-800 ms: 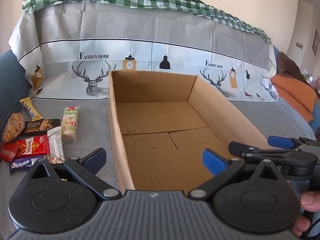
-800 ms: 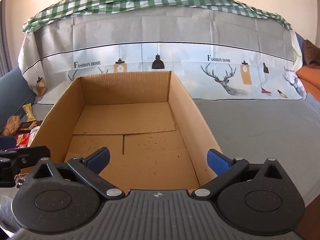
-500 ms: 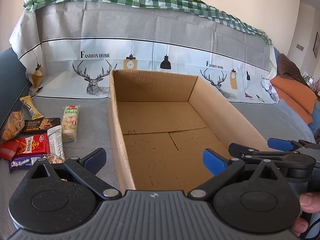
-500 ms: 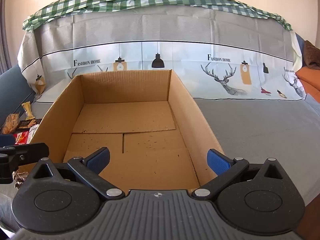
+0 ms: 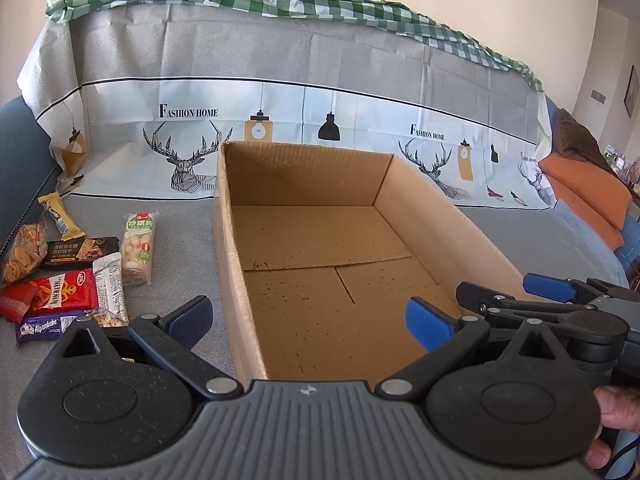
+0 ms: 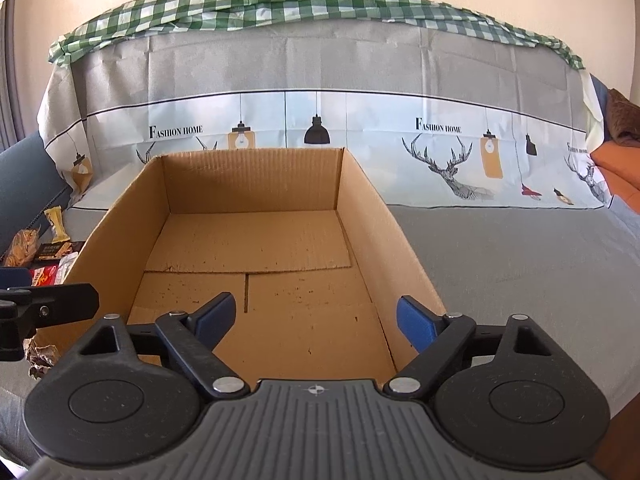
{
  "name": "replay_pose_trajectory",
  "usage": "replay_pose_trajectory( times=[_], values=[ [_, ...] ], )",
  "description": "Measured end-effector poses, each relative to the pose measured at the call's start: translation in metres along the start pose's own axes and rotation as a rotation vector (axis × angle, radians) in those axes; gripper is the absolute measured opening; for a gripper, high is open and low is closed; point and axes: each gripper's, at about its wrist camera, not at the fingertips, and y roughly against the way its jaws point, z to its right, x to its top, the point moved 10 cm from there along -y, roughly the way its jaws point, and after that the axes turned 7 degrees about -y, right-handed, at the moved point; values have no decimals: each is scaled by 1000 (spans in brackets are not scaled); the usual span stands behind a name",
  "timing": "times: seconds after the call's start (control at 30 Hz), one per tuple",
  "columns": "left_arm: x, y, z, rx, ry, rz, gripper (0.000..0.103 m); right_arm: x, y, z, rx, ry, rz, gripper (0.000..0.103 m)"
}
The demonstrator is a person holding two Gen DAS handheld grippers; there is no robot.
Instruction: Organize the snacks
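The cardboard box (image 5: 320, 264) sits empty on the grey cover, with the snack packets (image 5: 76, 268) clustered just beside its left wall. Both the left gripper (image 5: 308, 320) and right gripper (image 6: 314, 320) hover at the near rim, jaws spread, holding nothing — start with the left: swing it over the pile, pinch one packet (image 5: 138, 248) across its narrow width, lift clear of the wall before lowering inside

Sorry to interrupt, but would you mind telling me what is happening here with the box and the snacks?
A person is about to sort snacks, holding a hand-held gripper in each hand. The left hand-held gripper and the right hand-held gripper are both open and hold nothing, pointing over the near end of an empty cardboard box. The snack packets lie in a loose pile on the grey cloth to the left of the box, none of them packed yet.
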Motion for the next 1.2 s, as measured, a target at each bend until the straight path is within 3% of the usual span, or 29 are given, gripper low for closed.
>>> replay_pose_trajectory(
  times=[0.4,0.57,0.67,0.73,0.77,0.83,0.93,1.1,1.2],
  values=[
    [0,2,0,-11,-8,3,103,3,2,-4,19,7,39,87],
    [6,9,1,-15,-27,52,102,7,5,-10,34,5,58,86],
    [7,15,-4,-26,-21,66,92,9,7,-19,48,9,71,82],
    [8,17,-11,-29,-21,60,78,12,10,-29,60,22,88,79],
    [8,18,-15,-40,-6,47,74,13,11,-34,63,32,96,76],
    [9,15,-26,-66,13,-14,54,16,14,-46,80,39,113,70],
    [15,18,-45,-72,-53,-58,41,20,17,-67,118,43,127,57],
    [21,31,-90,-78,-206,-44,40,23,26,-109,201,49,141,57],
    [4,38,-120,-85,-219,-35,40,22,30,-139,259,67,145,57]
  ],
)
